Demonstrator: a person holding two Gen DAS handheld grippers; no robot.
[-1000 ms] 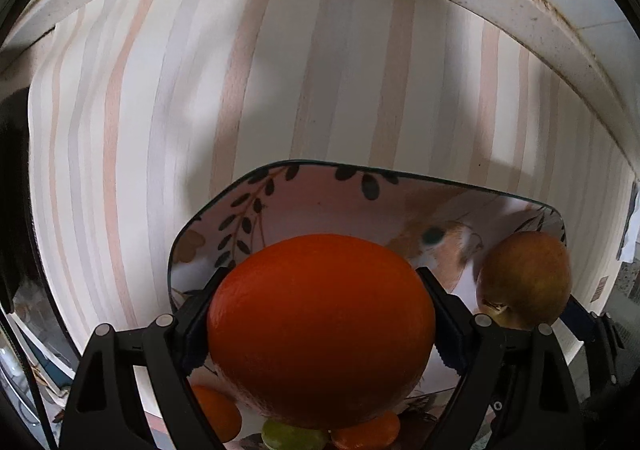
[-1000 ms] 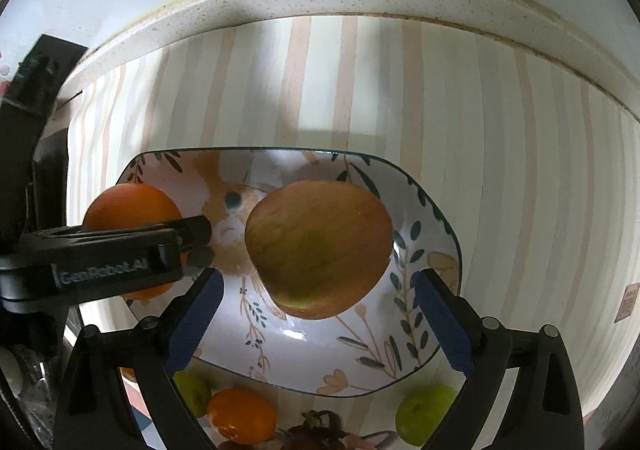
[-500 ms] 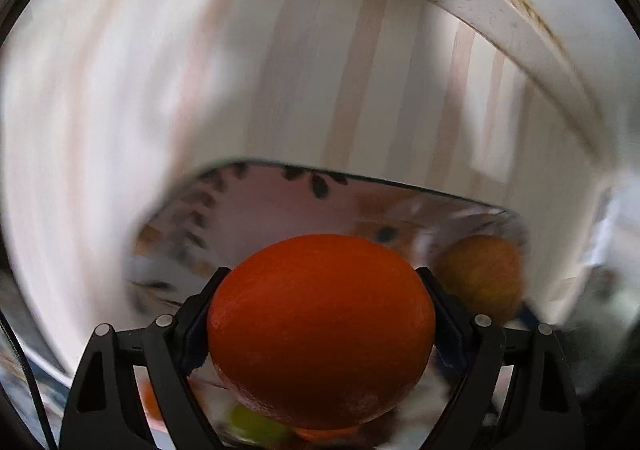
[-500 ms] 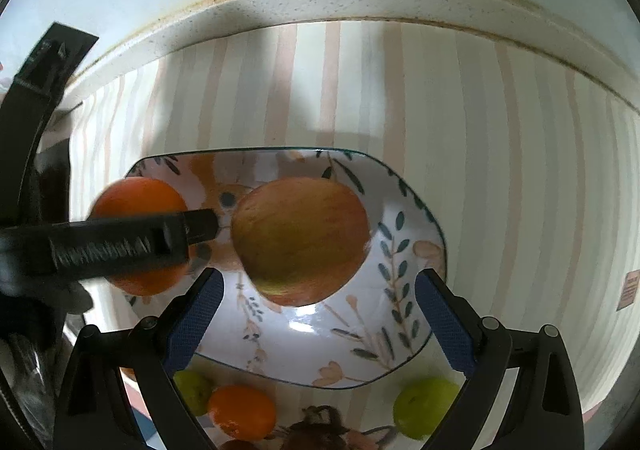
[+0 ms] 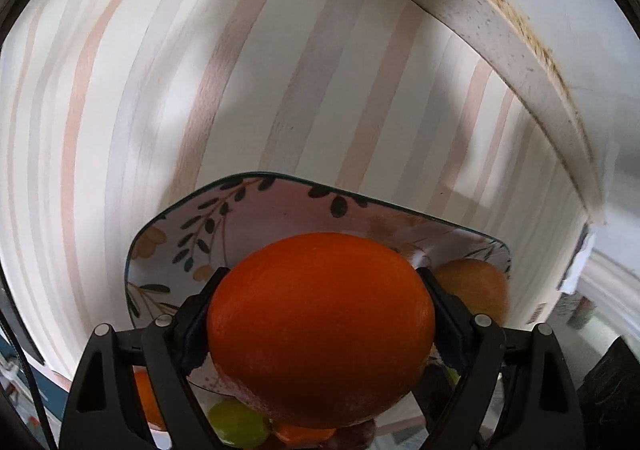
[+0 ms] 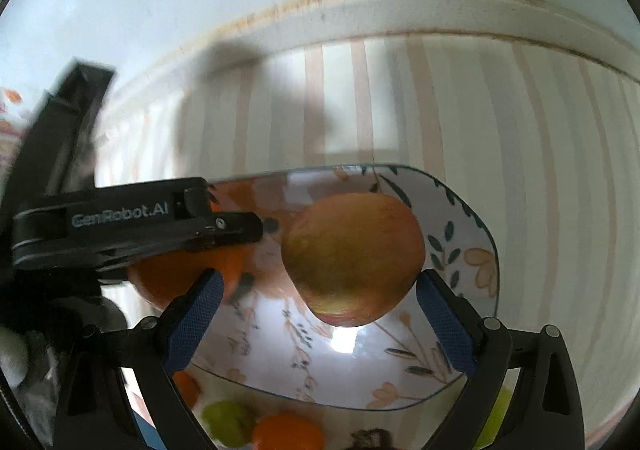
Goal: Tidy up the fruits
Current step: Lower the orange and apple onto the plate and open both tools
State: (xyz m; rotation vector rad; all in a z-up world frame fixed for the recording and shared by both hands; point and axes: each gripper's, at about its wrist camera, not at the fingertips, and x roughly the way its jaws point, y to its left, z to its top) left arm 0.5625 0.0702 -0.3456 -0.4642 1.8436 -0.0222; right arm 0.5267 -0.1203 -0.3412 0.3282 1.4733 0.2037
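Left hand-held gripper [image 5: 320,324] is clamped on a large orange [image 5: 320,326]; both pads press its sides, and the fruit fills the span between the fingers. The orange hangs over the near part of a floral plate [image 5: 240,217], which sits on a striped cloth [image 5: 160,89] covering the worktop. At 3 o'clock of the orange, an apple [image 5: 474,290] lies on the plate by its right rim.

Right hand-held gripper [image 6: 318,324] stands wide, holding nothing. The apple [image 6: 354,260] lies at 12 o'clock between and just beyond its blue pads [image 6: 194,320]; contact with either pad cannot be told. The left gripper's finger [image 6: 136,226] crosses in from 9 o'clock, with the orange [image 6: 180,278] under it.

Below the plate's near edge, at 6 o'clock: a green fruit [image 6: 226,422] and a small orange [image 6: 288,432], blurred.
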